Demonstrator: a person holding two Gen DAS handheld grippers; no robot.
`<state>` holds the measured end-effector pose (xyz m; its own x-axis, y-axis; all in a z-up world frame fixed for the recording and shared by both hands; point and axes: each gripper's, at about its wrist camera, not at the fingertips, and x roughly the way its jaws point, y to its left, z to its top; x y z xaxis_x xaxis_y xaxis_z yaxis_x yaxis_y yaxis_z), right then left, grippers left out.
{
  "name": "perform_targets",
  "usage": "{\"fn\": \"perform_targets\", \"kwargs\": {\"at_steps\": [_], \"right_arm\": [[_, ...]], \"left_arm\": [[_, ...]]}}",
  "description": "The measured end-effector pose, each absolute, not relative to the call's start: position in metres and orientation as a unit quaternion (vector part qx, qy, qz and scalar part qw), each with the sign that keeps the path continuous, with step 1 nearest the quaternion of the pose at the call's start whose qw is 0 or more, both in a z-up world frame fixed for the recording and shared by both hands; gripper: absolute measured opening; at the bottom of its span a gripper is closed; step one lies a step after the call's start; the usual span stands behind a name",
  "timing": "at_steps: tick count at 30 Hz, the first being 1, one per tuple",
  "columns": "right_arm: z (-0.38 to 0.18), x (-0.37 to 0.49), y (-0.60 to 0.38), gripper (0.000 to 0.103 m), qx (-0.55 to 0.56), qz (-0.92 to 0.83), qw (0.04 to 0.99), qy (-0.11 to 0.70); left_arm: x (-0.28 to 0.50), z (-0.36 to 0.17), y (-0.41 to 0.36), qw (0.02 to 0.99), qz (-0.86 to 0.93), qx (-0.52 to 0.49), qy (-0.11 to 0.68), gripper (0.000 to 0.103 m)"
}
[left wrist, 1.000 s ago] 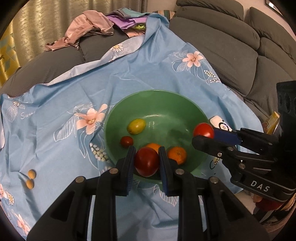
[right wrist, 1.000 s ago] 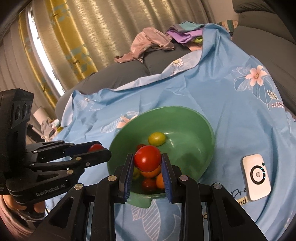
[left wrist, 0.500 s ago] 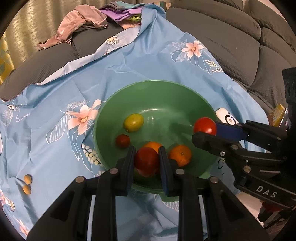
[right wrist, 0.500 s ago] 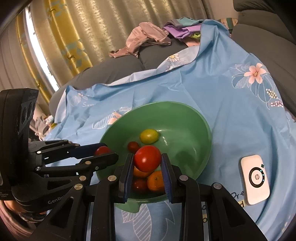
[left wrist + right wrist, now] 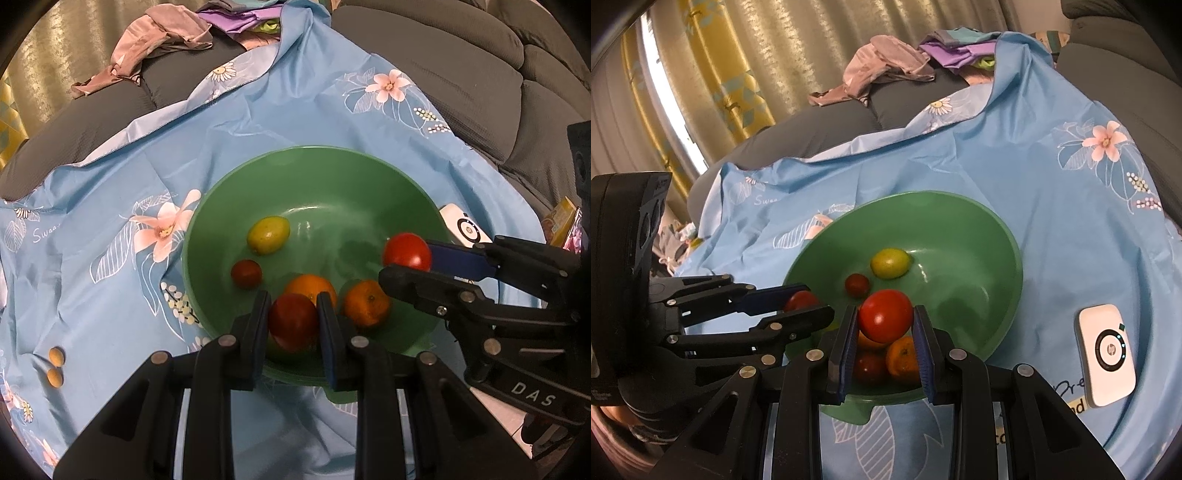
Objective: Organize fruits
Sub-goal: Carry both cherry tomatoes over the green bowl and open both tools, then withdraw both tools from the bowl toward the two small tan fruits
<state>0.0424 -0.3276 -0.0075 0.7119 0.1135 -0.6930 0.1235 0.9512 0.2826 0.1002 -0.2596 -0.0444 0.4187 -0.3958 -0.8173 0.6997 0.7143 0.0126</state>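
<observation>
Left wrist: bowl [image 5: 369, 162] rim, far interior open

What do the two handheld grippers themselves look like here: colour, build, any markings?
Both are matte black plastic linkages with silver rivets and blue finger pads. The right gripper bears white "DAS" lettering; the left gripper shows partly cut-off pale lettering. No cables or sleeves are visible.

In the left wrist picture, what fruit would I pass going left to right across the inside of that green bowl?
Small dark red fruit → yellow-green lemon-like fruit → dark tomato in the left hand-held gripper → tangerine → bright tomato in the right hand-held gripper.
</observation>
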Motion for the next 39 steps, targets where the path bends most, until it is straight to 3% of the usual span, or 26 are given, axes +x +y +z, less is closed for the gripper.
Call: {"fn": "perform_targets", "kwargs": {"at_steps": [12, 17, 24, 28, 30, 32, 39], "right_arm": [[-0.01, 0.044, -0.324, 0.031, 0.154, -0.003, 0.907, 0.392], [-0.011, 0.044, -0.324, 0.031, 0.157, -0.006, 0.904, 0.397], [-0.008, 0.042, -0.324, 0.031, 0.157, -0.011, 0.904, 0.398], [-0.002, 0.035, -0.324, 0.033, 0.161, -0.012, 0.907, 0.388], [0.001, 0.032, -0.324, 0.038, 0.167, -0.01, 0.908, 0.383], [0.003, 0.029, -0.323, 0.039, 0.171, -0.005, 0.909, 0.379], [0.013, 0.018, -0.305, 0.041, 0.17, 0.023, 0.914, 0.368]], "left_arm": [[0.101, -0.049, -0.257, 0.823, -0.325, 0.184, 0.427, 0.025], [0.099, -0.048, -0.256, 0.828, -0.319, 0.186, 0.422, 0.038], [0.094, -0.042, -0.249, 0.835, -0.312, 0.184, 0.414, 0.049], [0.089, -0.035, -0.24, 0.843, -0.301, 0.179, 0.408, 0.07], [0.086, -0.031, -0.233, 0.847, -0.295, 0.175, 0.406, 0.072], [0.082, -0.028, -0.226, 0.852, -0.286, 0.174, 0.404, 0.081], [0.061, -0.015, -0.184, 0.872, -0.254, 0.146, 0.393, 0.09]]}}
